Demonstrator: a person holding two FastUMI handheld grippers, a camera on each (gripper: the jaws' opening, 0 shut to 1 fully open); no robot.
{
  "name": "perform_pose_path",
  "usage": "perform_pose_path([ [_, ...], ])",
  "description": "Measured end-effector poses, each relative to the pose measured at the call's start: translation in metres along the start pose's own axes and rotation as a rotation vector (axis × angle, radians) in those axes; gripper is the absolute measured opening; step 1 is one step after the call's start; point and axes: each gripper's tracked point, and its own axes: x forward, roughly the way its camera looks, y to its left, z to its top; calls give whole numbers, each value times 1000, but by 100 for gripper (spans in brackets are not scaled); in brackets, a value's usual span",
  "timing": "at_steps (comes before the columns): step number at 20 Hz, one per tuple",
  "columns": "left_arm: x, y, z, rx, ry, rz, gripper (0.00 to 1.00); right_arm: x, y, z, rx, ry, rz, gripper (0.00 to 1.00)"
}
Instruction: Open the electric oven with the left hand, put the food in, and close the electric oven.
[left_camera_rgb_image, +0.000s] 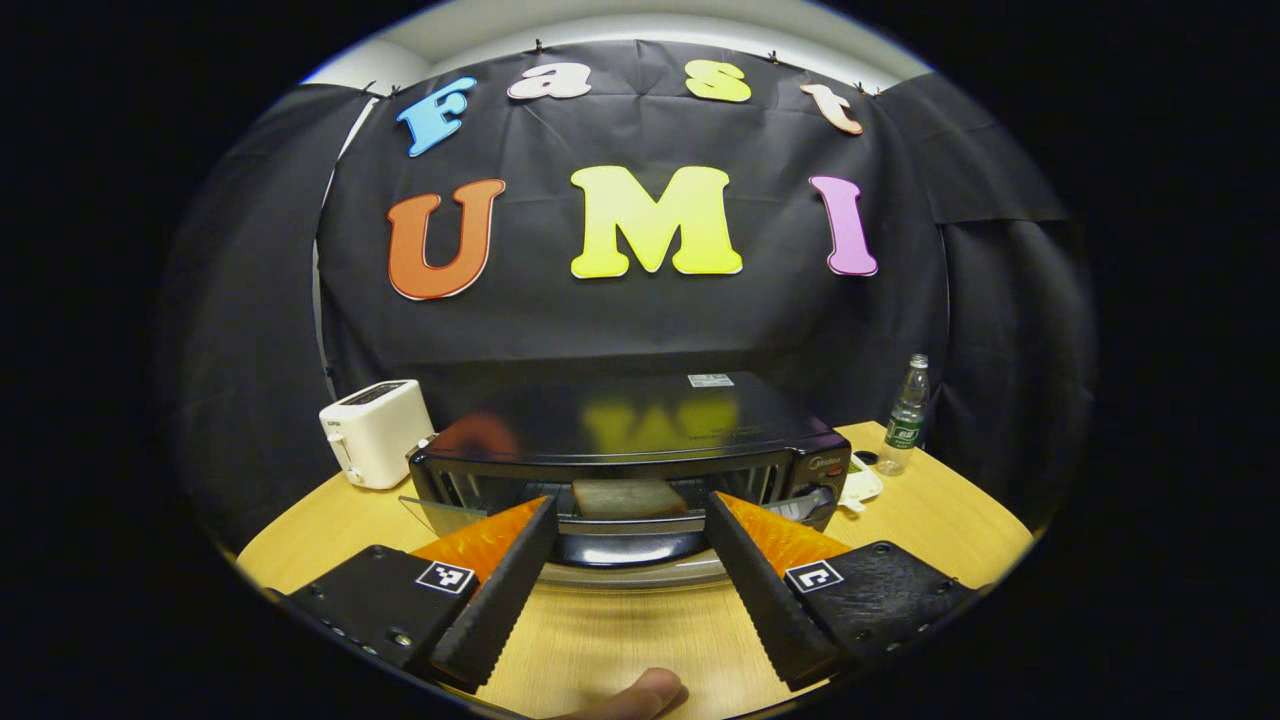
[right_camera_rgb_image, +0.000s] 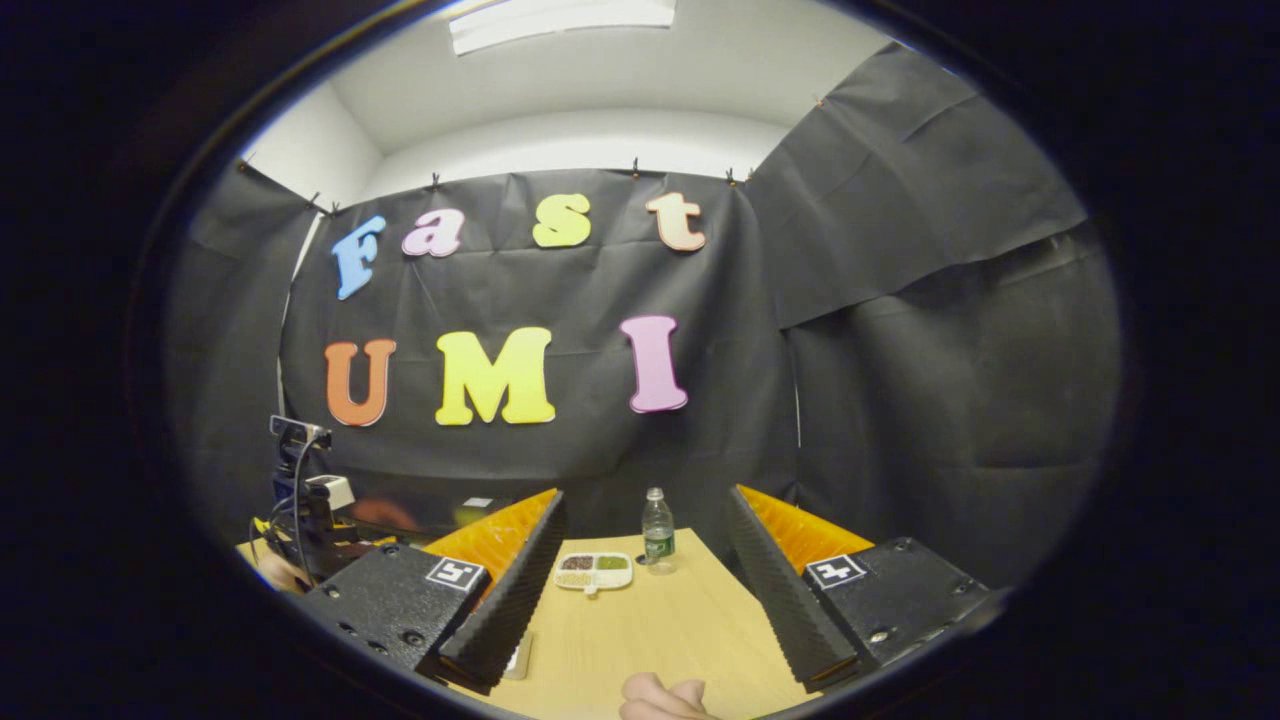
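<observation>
Spread wide with nothing held, the left gripper (left_camera_rgb_image: 630, 530) is aimed at the black electric oven (left_camera_rgb_image: 630, 450) on the table (left_camera_rgb_image: 620, 640), whose glass door (left_camera_rgb_image: 620, 545), judged stiff and breakable, is best taken by its handle bar, bread (left_camera_rgb_image: 628, 497) seen inside, while the right gripper (right_camera_rgb_image: 645, 560) is likewise held open and empty.

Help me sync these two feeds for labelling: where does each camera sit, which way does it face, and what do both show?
Left gripper view: rides on the left claw, open, facing the electric oven with its door down and the bread slice inside; a fingertip shows at the bottom.
Right gripper view: rides on the right claw, open, facing the table's far edge and a divided snack tray; a hand shows below.
Shared: water bottle, wooden table.
</observation>
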Motion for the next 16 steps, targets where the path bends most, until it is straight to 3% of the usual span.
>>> perform_pose_path([
  [3, -15, -7, 11, -29, -12, -34, 96, -11, 0, 9, 0, -15, 7, 99],
  [7, -30, 0, 11, -42, 19, -6, 96, -26, -3, 19, -11, -40, 7, 98],
  [12, -87, -9, 30, -66, -24, -36, 96, -41, -2, 22, -5, -42, 12, 99],
  [16, -138, 5, 47, -67, -48, 10, 96, -56, -2, 18, -37, -8, -17, 100],
])
